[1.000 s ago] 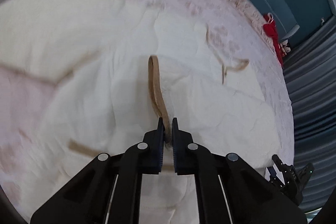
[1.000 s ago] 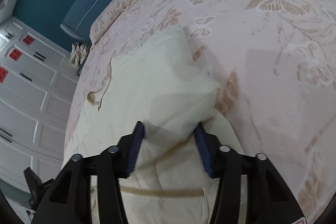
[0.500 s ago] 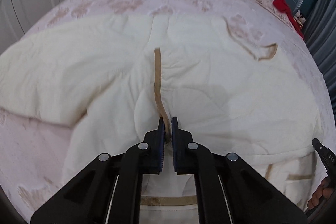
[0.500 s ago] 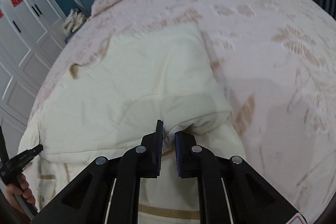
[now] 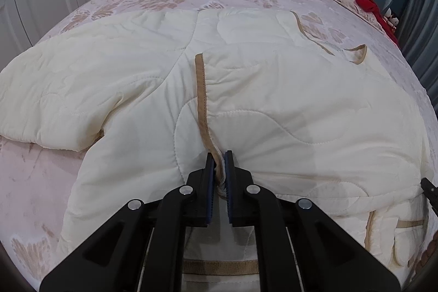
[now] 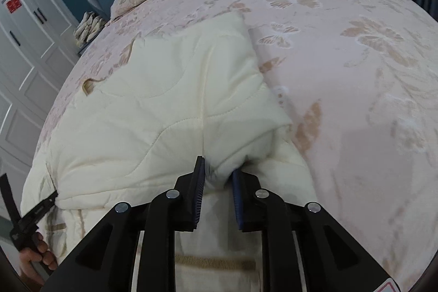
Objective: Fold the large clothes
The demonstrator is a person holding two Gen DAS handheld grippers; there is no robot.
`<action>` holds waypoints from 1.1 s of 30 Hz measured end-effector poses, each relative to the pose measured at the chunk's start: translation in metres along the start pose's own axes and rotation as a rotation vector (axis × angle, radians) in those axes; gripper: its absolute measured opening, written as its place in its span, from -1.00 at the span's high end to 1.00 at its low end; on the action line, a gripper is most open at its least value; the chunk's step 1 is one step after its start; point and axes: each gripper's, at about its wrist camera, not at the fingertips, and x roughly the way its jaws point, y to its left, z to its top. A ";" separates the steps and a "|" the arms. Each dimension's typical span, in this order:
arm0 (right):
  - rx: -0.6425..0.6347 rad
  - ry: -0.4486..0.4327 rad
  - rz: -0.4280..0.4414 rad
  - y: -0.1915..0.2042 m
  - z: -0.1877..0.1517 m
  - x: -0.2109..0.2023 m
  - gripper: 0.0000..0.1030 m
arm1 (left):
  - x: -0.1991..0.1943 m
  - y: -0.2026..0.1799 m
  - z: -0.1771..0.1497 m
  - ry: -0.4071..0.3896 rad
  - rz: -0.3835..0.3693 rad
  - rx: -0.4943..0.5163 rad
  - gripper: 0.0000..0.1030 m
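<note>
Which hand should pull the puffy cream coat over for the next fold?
Probably the left. The left gripper is shut tight on the quilted coat at its tan trim. The right gripper has cloth between its jaws, but they are opening.

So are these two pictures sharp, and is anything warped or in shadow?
Both views are sharp. Fisheye bends the bed into a dome, with dark corners. Left wrist: a soft shadow on the quilt near the left gripper. Right wrist: a faint shadow on the bedspread.
</note>
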 end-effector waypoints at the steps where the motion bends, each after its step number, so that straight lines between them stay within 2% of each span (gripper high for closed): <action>1: -0.003 -0.012 -0.022 0.002 -0.002 -0.008 0.65 | 0.000 0.000 0.001 0.000 -0.001 0.001 0.86; 3: -0.039 -0.060 -0.062 0.018 -0.008 -0.032 0.57 | 0.000 -0.001 0.000 -0.002 -0.001 0.005 0.86; 5: -0.131 -0.066 -0.003 0.054 -0.014 -0.045 0.59 | 0.000 -0.002 0.000 -0.004 0.005 0.010 0.86; 7: -0.281 -0.042 0.052 0.106 -0.025 -0.044 0.60 | 0.000 -0.003 0.000 -0.004 0.011 0.015 0.86; 9: -0.426 -0.005 0.097 0.159 -0.039 -0.027 0.76 | -0.001 -0.003 0.001 0.004 0.014 0.021 0.86; 11: -0.477 0.041 0.103 0.186 -0.049 -0.004 0.98 | -0.003 -0.003 0.002 0.016 0.014 0.033 0.85; 12: -0.482 0.067 0.081 0.193 -0.052 0.010 1.00 | -0.004 -0.002 0.002 0.025 0.013 0.041 0.85; 16: -0.383 0.093 0.012 0.170 -0.044 0.026 1.00 | -0.004 0.002 0.003 0.038 -0.008 0.063 0.84; 19: -0.362 0.087 -0.056 0.147 -0.042 0.027 1.00 | -0.002 0.000 -0.001 0.022 -0.004 0.066 0.84; 22: -0.330 0.116 -0.030 0.129 -0.044 0.038 1.00 | -0.001 -0.001 -0.004 0.005 0.003 0.051 0.84; 33: -0.407 0.029 -0.160 0.144 -0.064 0.049 1.00 | 0.002 -0.001 -0.012 -0.053 0.000 0.052 0.84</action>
